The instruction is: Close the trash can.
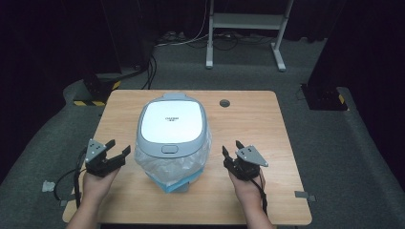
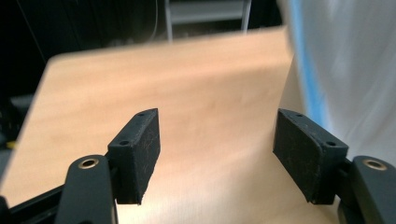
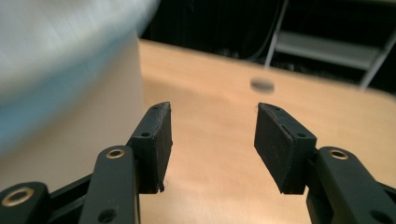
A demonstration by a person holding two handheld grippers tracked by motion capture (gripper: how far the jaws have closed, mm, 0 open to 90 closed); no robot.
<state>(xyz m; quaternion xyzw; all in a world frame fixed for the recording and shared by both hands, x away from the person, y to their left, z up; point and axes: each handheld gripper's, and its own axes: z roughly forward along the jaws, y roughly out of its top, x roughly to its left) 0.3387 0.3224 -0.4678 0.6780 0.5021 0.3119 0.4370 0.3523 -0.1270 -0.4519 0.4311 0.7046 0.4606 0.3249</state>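
A grey bin with a white lid point(image 1: 172, 125) stands at the middle of the wooden table point(image 1: 258, 119), lined with a clear plastic bag point(image 1: 172, 167) over a blue base. My left gripper point(image 1: 118, 150) is held just left of the bin, jaws open and empty. In the left gripper view the left gripper point(image 2: 217, 154) has bare table between its pads, and the bag point(image 2: 355, 70) shows blurred at the right. To the bin's right is my right gripper point(image 1: 231, 150), also open and empty. The right gripper point(image 3: 212, 144) looks past the bin point(image 3: 60, 60) at its left.
A round dark cable hole point(image 1: 224, 103) sits in the table behind the bin. A white metal frame point(image 1: 246, 28) and cables lie on the floor beyond the table. Bare tabletop lies on both sides of the bin.
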